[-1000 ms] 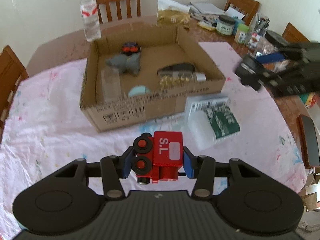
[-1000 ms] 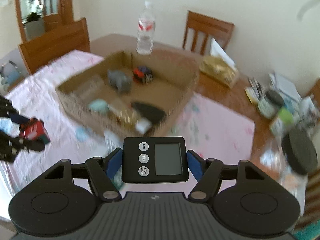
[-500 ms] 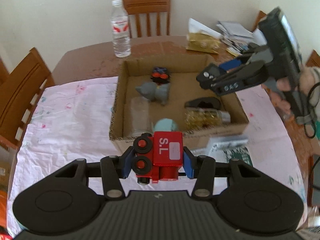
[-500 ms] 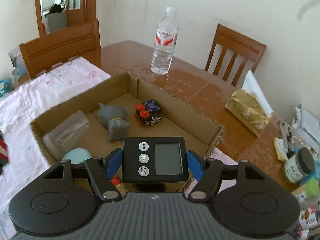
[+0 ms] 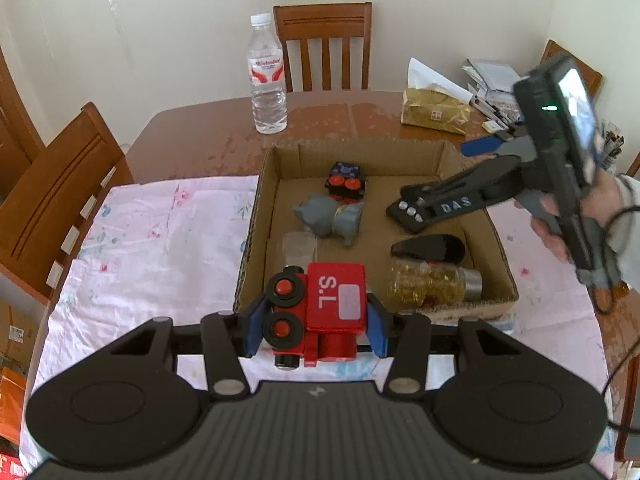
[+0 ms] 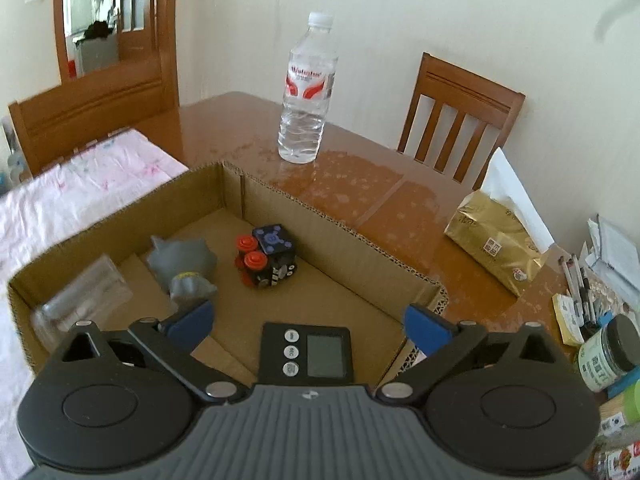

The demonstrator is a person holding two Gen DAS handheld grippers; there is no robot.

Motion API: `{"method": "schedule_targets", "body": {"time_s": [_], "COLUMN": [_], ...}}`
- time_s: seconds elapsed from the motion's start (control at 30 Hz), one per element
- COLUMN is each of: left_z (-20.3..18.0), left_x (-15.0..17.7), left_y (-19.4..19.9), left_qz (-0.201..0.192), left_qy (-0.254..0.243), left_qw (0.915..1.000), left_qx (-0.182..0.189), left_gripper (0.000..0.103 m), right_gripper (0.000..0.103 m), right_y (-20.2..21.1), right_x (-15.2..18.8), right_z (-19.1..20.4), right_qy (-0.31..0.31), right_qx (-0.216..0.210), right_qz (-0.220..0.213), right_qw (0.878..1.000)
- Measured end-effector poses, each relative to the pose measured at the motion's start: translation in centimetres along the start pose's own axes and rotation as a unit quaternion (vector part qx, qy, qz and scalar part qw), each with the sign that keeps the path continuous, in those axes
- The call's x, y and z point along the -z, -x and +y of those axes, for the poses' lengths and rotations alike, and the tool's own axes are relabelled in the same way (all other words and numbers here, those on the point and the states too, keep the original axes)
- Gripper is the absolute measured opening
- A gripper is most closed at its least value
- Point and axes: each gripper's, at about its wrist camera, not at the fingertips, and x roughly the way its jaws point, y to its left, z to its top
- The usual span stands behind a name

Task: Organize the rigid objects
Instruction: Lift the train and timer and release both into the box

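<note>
Left wrist view, L to R: 1 pink floral cloth (image 5: pixel 160 248) over the wooden bench (image 5: pixel 192 148); 1 water bottle (image 5: pixel 267 76) upright at upper centre, beyond the 1 cardboard box (image 5: pixel 256 216) mid-frame. Inside the box: 1 black cube toy w/ red buttons (image 5: pixel 346 182) at the back, 2 grey animal figures (image 5: pixel 330 220) touching each other just in front of it, 1 clear plastic cup (image 5: pixel 299 246), 1 dark oval object (image 5: pixel 428 249), 1 jar of gold bits (image 5: pixel 434 282) on its side near the front wall. 1 gold tissue pack (image 5: pixel 434 110) upper right.

Left gripper (image 5: pixel 316 324), bottom centre: blue fingers pinch 1 red toy train (image 5: pixel 320 312) marked "S.L", held in the air at the box's near wall.

Right gripper (image 5: pixel 436 208), right of frame, reaches down into the box from the person's hand (image 5: pixel 560 224), angled toward the floor of the box.

Right wrist view: right gripper's fingers (image 6: pixel 192 322) spread wide apart; 1 black timer (image 6: pixel 307 354) w/ 3 buttons lies between them at the bottom centre, touching neither pad. Whether it rests flat on the box floor: can't tell.
</note>
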Motion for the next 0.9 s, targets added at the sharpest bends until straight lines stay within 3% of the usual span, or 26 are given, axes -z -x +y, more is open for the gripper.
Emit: {"method": "schedule_targets", "body": {"time_s": [0.4, 0.73, 0.77, 0.83, 0.87, 0.9], "left_z": [-1.7, -3.4, -3.4, -3.5, -3.5, -3.5], "left_x": [-3.1, -4.4, -4.5, -4.7, -4.8, -4.8], "left_y": [-4.0, -8.9, -9.2, -9.5, -9.4, -9.2], "left_qz": [-0.004, 0.011, 0.009, 0.005, 0.0, -0.011], "left_qy": [-0.015, -0.026, -0.024, -0.023, -0.02, -0.017], "left_qw": [0.9997, 0.9996, 0.9997, 0.9997, 0.9997, 0.9996], "left_qx": [0.02, 0.007, 0.005, -0.003, -0.012, -0.021], "left_gripper": [0.049, 0.049, 0.051, 0.077, 0.096, 0.1], "right_gripper": [0.103, 0.103, 0.103, 0.103, 0.103, 0.103], "right_y": [7.3, 9.4, 9.5, 9.8, 9.9, 10.0], "right_x": [3.5, 7.5, 7.8, 8.4, 8.6, 8.8], "right_z": [0.1, -0.7, -0.9, -1.3, -1.5, -1.6], "right_qy": [-0.079, -0.114, -0.118, -0.127, -0.13, -0.131], "right_qx": [-0.006, 0.008, 0.009, 0.01, 0.01, 0.011], "right_qz": [0.009, 0.036, 0.038, 0.04, 0.04, 0.04], "right_qw": [0.997, 0.993, 0.992, 0.991, 0.991, 0.99]}}
